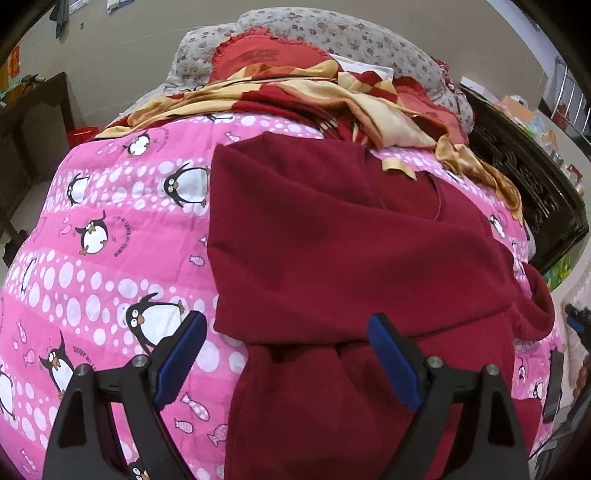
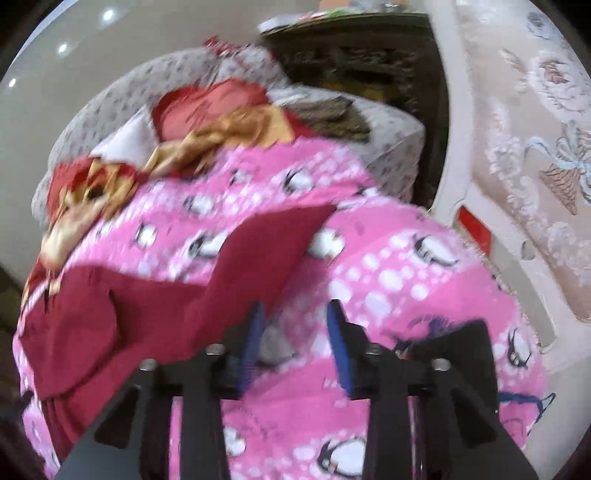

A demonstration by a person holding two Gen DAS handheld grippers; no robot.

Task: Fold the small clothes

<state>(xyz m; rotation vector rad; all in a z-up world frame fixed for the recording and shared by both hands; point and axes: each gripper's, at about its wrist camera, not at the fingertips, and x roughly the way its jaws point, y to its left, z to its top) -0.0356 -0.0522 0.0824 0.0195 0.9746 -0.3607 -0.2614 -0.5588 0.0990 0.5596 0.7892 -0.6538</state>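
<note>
A: Where is the garment?
B: The dark red top (image 1: 332, 229) lies spread on the pink penguin quilt (image 1: 110, 258) that covers the bed, more toward the quilt's right side in the left wrist view. Part of it is folded over itself, leaving a straight edge along its left.
A: And the left gripper (image 1: 286, 325)?
B: Jaws wide apart, holding nothing, hovering over the near part of the top.
A: The right gripper (image 2: 295, 314)?
B: That view is blurred. Its jaws stand partly open with a gap between them, and a sleeve (image 2: 273, 251) runs up just beside the left blue pad (image 2: 255, 328). Nothing is pinched.
A: What's at the far end?
B: A rumpled red and yellow blanket (image 1: 288, 92) against flowered pillows (image 1: 332, 33).
</note>
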